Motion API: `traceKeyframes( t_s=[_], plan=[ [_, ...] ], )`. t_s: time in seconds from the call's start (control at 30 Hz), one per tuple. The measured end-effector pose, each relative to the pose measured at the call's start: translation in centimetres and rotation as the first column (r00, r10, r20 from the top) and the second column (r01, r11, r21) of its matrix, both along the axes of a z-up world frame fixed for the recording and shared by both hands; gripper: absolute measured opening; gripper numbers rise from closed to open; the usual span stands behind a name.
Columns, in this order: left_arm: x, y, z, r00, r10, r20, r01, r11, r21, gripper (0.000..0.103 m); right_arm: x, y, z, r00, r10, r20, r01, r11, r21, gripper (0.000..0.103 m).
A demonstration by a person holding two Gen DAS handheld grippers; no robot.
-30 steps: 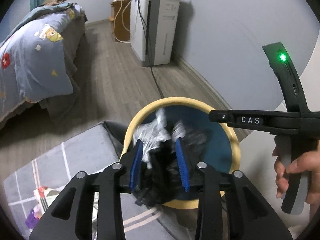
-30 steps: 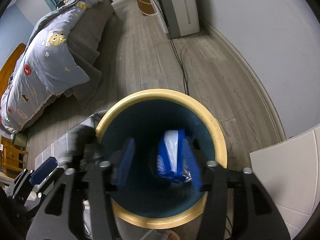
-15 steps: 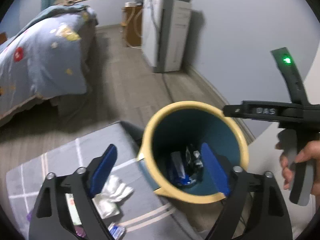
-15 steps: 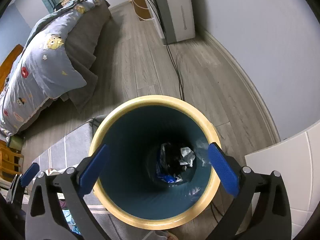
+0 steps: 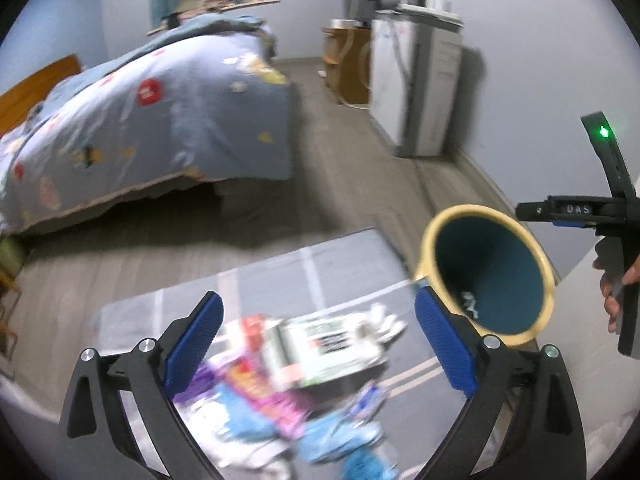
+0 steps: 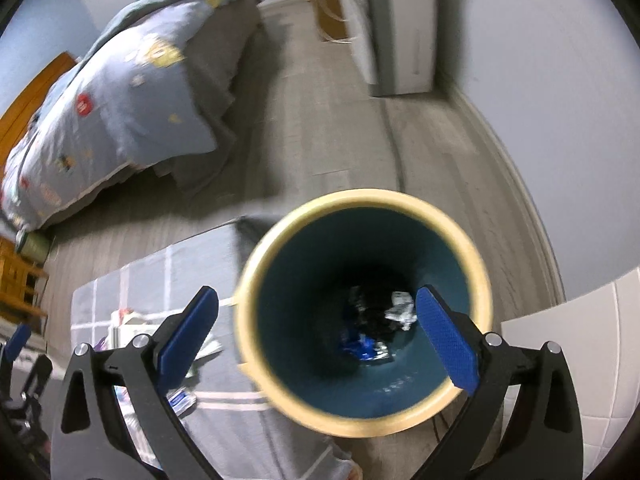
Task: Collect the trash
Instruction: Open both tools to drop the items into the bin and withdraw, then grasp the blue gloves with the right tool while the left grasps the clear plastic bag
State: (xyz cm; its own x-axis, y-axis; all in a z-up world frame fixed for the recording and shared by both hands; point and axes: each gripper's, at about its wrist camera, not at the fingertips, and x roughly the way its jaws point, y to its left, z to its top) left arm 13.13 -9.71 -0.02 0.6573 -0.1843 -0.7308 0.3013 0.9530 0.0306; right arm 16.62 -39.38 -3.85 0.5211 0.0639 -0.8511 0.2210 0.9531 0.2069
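A round bin (image 6: pixel 280 248) with a cream rim and dark teal inside stands on the floor; it also shows in the left wrist view (image 5: pixel 432 232). Crumpled wrappers (image 6: pixel 380 320) lie at its bottom. A pile of colourful wrappers and packets (image 5: pixel 304 364) lies on the grey rug (image 5: pixel 280 276). My left gripper (image 5: pixel 320 344) is open and empty above that pile. My right gripper (image 6: pixel 318 334) is open and empty above the bin's left half. The right gripper's body (image 5: pixel 612 216) shows at the right of the left wrist view.
A bed with a blue patterned duvet (image 5: pixel 160 112) fills the back left. A white cabinet (image 5: pixel 416 76) and a wooden stand (image 5: pixel 348 64) are against the far wall. A cable (image 6: pixel 396 148) runs along the floor. A white tiled surface (image 6: pixel 580 344) is right of the bin.
Both grippers opened and let their trash fall into the bin. The left gripper then swung left from the bin to over the pile on the rug. The right gripper pulled back a little.
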Motion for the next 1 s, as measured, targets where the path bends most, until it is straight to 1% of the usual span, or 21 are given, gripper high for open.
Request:
traceKeyframes(
  t_s=[0.1,0.2,0.27,0.33,0.43,0.5,0.57,0.63,0.67,0.77,0.83,0.9,1.0],
  plan=[
    [-1.6,4.0,0.6,0.997,0.076,0.004,-0.076,0.997,0.005,0.096,-0.2,2.7,0.8,0.998,0.062,0.015,-0.061,0.998,-0.018,0.097],
    [-3.2,6.7,0.8,0.993,0.121,0.003,-0.121,0.993,0.006,0.096,-1.0,5.1,0.9,0.995,0.104,0.008,-0.104,0.995,-0.009,0.097],
    [-4.8,8.5,0.9,0.99,0.143,0.011,-0.143,0.99,0.009,0.096,-1.7,6.8,0.7,0.992,0.128,-0.015,-0.128,0.992,0.006,0.097],
    [-6.2,10.0,0.9,0.987,0.16,0.026,-0.16,0.987,0.009,0.097,-2.8,8.7,0.9,0.991,0.135,-0.012,-0.135,0.991,-0.02,0.097],
    [-8.3,12.5,0.1,0.98,0.196,0.033,-0.197,0.98,0.005,0.097,-4.6,11.9,0.8,0.988,0.154,-0.009,-0.155,0.986,-0.062,0.097],
    [-9.1,13.9,-0.7,0.974,0.223,0.023,-0.224,0.975,0.004,0.097,-5.7,13.5,0.9,0.986,0.169,0.018,-0.167,0.984,-0.058,0.097],
    [-9.6,15.2,-1.4,0.966,0.259,0.008,-0.259,0.966,-0.005,0.097,-7.1,15.6,0.9,0.983,0.175,0.052,-0.17,0.981,-0.092,0.097],
    [-10.1,16.6,-2.1,0.958,0.287,-0.007,-0.287,0.957,-0.027,0.097,-8.1,17.9,0.5,0.98,0.188,0.063,-0.177,0.973,-0.15,0.097],
    [-10.3,17.0,-2.4,0.955,0.295,-0.01,-0.295,0.955,-0.026,0.097,-8.3,18.8,0.2,0.979,0.191,0.065,-0.178,0.969,-0.169,0.097],
    [-10.4,18.2,-3.3,0.947,0.318,-0.032,-0.319,0.948,-0.01,0.097,-9.5,21.2,-1.2,0.977,0.201,0.066,-0.188,0.967,-0.174,0.097],
    [-10.5,18.8,-3.6,0.944,0.327,-0.037,-0.328,0.945,-0.012,0.097,-10.2,22.3,-2.4,0.977,0.204,0.06,-0.191,0.966,-0.175,0.097],
    [-10.5,19.0,-3.5,0.943,0.33,-0.037,-0.33,0.944,-0.018,0.097,-10.8,23.1,-3.7,0.979,0.199,0.044,-0.188,0.964,-0.187,0.097],
    [-10.6,19.2,-3.6,0.945,0.325,-0.037,-0.326,0.945,-0.023,0.097,-11.4,24.4,-5.8,0.978,0.211,-0.005,-0.207,0.956,-0.207,0.097]
  ],
)
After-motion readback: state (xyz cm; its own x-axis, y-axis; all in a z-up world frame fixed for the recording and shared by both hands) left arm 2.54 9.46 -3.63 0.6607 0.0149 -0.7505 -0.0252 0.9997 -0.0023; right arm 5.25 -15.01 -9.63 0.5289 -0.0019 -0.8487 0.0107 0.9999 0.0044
